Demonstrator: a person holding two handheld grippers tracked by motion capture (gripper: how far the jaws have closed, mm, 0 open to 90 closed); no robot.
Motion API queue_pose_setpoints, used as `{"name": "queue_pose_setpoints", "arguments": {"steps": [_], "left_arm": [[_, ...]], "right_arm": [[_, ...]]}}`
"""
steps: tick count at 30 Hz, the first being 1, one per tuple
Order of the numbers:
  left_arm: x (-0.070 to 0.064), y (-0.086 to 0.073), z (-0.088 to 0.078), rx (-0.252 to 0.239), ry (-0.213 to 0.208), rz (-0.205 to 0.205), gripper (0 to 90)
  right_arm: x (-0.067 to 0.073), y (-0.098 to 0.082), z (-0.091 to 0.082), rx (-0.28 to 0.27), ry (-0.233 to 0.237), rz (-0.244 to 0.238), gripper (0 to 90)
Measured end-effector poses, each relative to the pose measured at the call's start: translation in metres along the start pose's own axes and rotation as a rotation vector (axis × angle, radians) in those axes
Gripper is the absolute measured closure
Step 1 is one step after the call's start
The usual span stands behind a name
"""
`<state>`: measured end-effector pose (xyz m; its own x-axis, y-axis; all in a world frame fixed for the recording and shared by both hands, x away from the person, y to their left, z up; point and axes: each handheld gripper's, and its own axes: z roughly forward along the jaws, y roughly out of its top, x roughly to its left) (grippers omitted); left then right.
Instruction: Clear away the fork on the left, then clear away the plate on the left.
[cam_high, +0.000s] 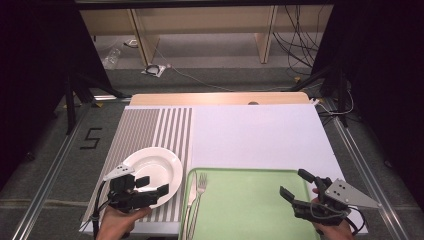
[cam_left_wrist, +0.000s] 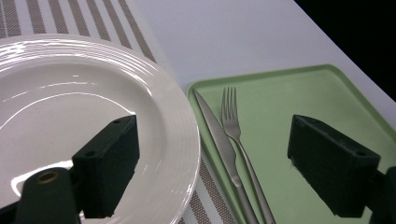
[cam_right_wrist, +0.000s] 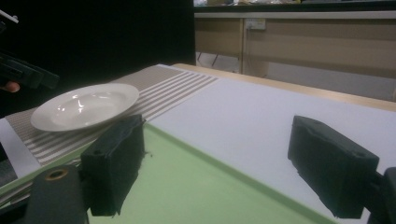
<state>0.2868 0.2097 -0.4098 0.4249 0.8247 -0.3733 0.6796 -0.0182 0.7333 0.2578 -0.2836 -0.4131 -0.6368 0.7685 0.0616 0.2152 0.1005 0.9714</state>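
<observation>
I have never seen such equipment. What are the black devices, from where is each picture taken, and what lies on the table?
A person holds a hand-operated two-jaw gripper in each hand: the left gripper and the right gripper. Both are open and hold nothing.

The high view looks down from above the person's side. Each gripper view comes from a camera riding on that gripper, looking between its own black jaws.

On the table lies a striped placemat with a white plate on it. Beside it is a green tray carrying a knife and a fork at its left edge. The left gripper hovers over the plate's near rim, the right one over the tray.
</observation>
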Motion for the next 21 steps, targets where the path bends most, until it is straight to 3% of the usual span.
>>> {"name": "queue_pose_setpoints", "arguments": {"steps": [12, 21], "left_arm": [[0.017, -0.008, -0.011, -0.022, 0.061, -0.113, 16.7], [0.032, -0.018, -0.019, -0.041, 0.085, -0.252, 16.7]], "right_arm": [[0.000, 0.000, 0.001, 0.003, 0.002, -0.002, 19.6], [0.000, 0.000, 0.002, 0.000, 0.006, 0.000, 19.6]]}}
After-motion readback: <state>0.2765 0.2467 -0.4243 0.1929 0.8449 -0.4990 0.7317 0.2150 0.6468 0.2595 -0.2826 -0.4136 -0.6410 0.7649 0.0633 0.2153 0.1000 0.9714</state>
